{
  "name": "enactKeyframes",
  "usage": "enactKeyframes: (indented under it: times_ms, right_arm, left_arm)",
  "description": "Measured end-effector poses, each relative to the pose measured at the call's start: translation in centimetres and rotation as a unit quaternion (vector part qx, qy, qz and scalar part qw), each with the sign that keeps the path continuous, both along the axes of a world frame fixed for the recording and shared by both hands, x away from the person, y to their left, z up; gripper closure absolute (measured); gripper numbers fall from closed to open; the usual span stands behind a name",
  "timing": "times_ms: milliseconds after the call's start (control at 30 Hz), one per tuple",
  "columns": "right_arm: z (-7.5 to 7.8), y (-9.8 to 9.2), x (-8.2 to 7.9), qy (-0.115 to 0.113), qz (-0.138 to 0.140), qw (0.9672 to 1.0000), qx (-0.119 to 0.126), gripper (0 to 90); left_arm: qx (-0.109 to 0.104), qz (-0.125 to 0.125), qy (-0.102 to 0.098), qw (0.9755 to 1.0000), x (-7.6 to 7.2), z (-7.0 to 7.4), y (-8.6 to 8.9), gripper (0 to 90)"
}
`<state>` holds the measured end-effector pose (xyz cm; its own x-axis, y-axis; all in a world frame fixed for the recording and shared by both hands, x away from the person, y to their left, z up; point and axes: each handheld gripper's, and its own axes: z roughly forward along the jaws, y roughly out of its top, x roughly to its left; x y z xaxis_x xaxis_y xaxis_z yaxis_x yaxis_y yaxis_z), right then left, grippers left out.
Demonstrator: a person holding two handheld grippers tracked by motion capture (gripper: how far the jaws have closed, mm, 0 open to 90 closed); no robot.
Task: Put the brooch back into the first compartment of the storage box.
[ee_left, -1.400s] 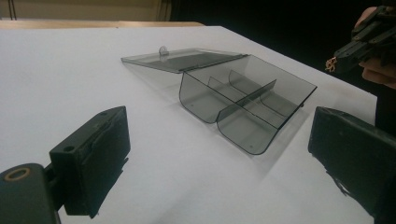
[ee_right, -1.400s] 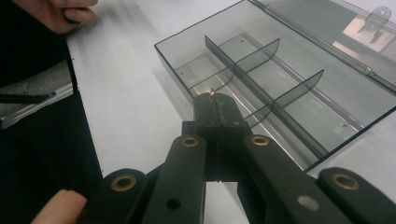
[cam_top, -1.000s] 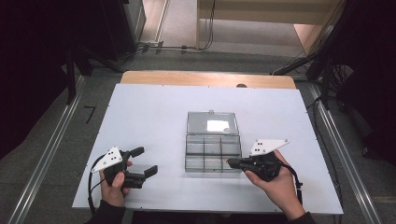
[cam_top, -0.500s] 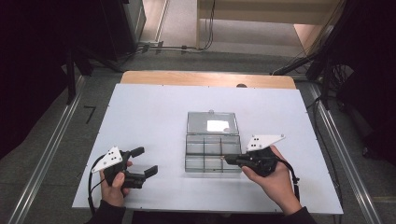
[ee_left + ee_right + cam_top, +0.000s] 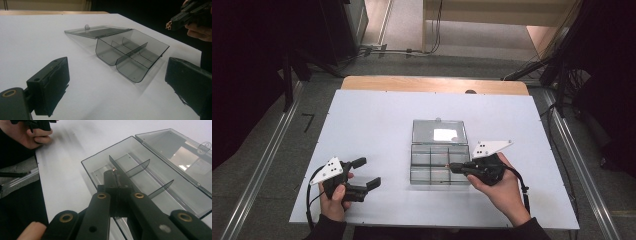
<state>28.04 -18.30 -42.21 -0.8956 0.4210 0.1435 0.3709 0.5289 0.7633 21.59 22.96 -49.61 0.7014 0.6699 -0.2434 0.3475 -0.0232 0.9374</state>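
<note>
In the high view, the right gripper (image 5: 454, 166) has crept a little away from me and toward the left during the last second, so its tip now hangs over the near right compartments of the clear compartment box (image 5: 412, 165), which sits in the middle of the white counter (image 5: 377, 125) with its lid (image 5: 439, 131) lying open behind it. I judge this means the drop into a compartment is close, but not yet made. Its fingers are pressed together, and a tiny orange-gold speck shows at their tip. The left gripper (image 5: 368, 172) rests near the front left of the counter, well apart from the box, with its fingers spread wide and nothing between them; it has not shifted.

In the left gripper view, the two black fingers (image 5: 50, 85) stand far apart with only the bare counter and the box (image 5: 105, 52) beyond them. All compartments that I can see are empty. At the top right, the right gripper (image 5: 186, 15) is above the box, and the small gold piece (image 5: 169, 25), perhaps a bit of chain, is pinched at its tip.

In the right gripper view, the right gripper (image 5: 115, 176) points down into the box (image 5: 107, 151), beside a divider. The fingers are clamped together on the gold piece (image 5: 114, 169), which I see here just as a glint.
</note>
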Motion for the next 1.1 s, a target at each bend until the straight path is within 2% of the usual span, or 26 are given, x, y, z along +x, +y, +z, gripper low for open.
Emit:
enactKeyframes:
  times_ms: [1100]
  right_arm:
    - [0.5, 1.4, 1.7, 0.0, -0.001, 1.0, -0.005, 87.9]
  left_arm:
    - [-0.003, -0.001, -0.002, 1.0, -0.1, 0.1, -0.1, 6.0]
